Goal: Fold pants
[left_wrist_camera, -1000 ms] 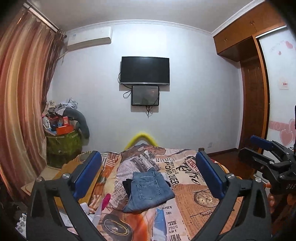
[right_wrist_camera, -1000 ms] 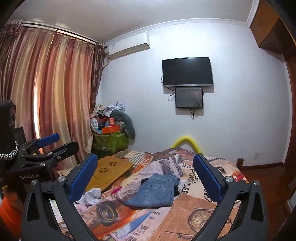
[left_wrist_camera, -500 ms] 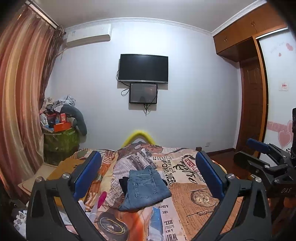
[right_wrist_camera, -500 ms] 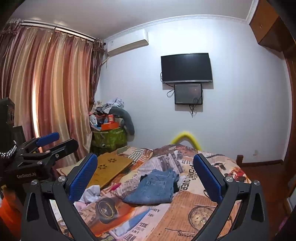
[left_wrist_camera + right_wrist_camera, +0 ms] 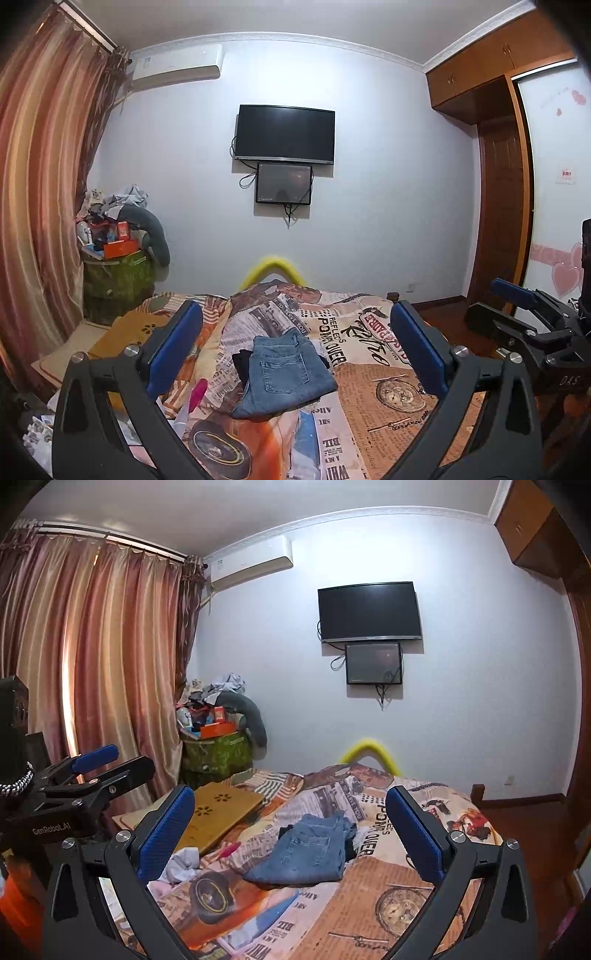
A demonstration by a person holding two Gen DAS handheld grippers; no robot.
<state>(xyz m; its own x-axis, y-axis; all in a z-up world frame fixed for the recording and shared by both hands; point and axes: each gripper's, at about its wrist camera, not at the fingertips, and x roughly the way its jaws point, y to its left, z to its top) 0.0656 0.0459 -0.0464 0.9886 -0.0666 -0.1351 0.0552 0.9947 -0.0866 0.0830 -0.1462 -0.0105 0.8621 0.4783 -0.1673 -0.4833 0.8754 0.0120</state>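
Note:
Blue jeans (image 5: pixel 284 373) lie folded into a compact stack on the newspaper-print bedspread (image 5: pixel 369 398), on top of a dark garment (image 5: pixel 241 363). They also show in the right wrist view (image 5: pixel 306 853). My left gripper (image 5: pixel 295 350) is open and empty, held above the bed well back from the jeans. My right gripper (image 5: pixel 291 834) is open and empty too, at a similar distance. Each gripper shows at the edge of the other's view, the right one (image 5: pixel 532 317) and the left one (image 5: pixel 85 775).
A wooden lap tray (image 5: pixel 218 812) lies on the bed's left side, with a white cloth (image 5: pixel 181 864) and a pink item (image 5: pixel 195 395) near it. A cluttered green bin (image 5: pixel 114 280) stands by the curtain. A TV (image 5: pixel 284 134) hangs on the far wall. A wardrobe (image 5: pixel 498 221) is at right.
Both grippers have tilted and drifted slightly, so the room sits a little differently in the views. The jeans have not moved and both grippers stay open.

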